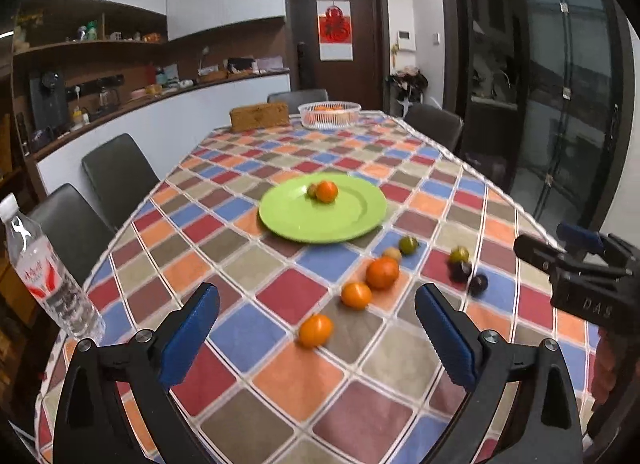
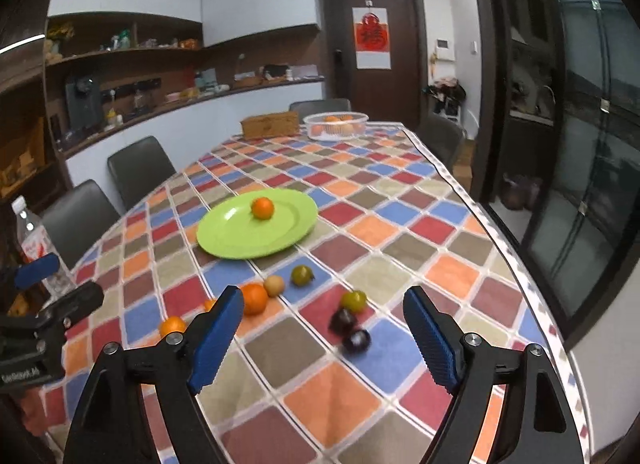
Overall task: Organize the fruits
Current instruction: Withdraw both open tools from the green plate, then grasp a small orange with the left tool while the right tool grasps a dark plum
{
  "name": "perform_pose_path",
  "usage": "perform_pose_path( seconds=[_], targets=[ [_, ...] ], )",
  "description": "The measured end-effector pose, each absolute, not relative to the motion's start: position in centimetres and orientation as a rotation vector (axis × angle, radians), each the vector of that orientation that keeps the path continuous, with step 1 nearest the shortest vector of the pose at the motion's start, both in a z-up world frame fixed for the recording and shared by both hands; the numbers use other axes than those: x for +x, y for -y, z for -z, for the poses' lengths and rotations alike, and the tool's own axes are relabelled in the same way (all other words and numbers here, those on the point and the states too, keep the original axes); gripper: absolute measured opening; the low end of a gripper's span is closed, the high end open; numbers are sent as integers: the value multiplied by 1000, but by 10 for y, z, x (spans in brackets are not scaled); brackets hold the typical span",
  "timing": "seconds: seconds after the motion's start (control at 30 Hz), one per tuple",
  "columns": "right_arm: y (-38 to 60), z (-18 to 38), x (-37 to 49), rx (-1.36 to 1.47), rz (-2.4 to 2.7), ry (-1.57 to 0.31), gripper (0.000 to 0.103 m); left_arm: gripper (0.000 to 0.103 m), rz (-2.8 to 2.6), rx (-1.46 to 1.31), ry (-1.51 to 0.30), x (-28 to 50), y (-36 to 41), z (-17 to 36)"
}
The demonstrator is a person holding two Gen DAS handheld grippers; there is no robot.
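two round oranges (image 1: pixel 382 273) beside a smooth green plate (image 1: pixel 292 220).

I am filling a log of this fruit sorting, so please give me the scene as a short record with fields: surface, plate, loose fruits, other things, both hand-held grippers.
surface: table with checkered cloth
plate: green plate holding one orange fruit and a small greenish fruit
loose fruits: three orange fruits, two green, one tan, two dark purple, all on the cloth nearer than the plate
other things: water bottle, white basket at far end
left hand-held gripper: open, empty
right hand-held gripper: open, empty
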State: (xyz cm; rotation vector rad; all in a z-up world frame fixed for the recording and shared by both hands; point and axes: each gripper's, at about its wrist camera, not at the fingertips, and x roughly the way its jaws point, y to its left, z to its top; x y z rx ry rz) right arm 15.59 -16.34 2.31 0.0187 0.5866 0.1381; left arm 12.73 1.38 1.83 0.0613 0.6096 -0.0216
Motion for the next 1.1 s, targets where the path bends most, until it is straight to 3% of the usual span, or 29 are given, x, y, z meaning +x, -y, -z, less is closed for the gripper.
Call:
perform_pose_path(
  seconds=[0.63,0.87,1.1],
  targets=[
    [180,40,180,-30,-33,-774,82,96,-37,83,-761,161,-13,47],
    [179,53,197,-7,-47,-811,79,80,-42,60,-802,179,-19,57],
    [180,61,214,5,-25,-843,64,67,-46,69,-834,192,-17,68]
  ],
)
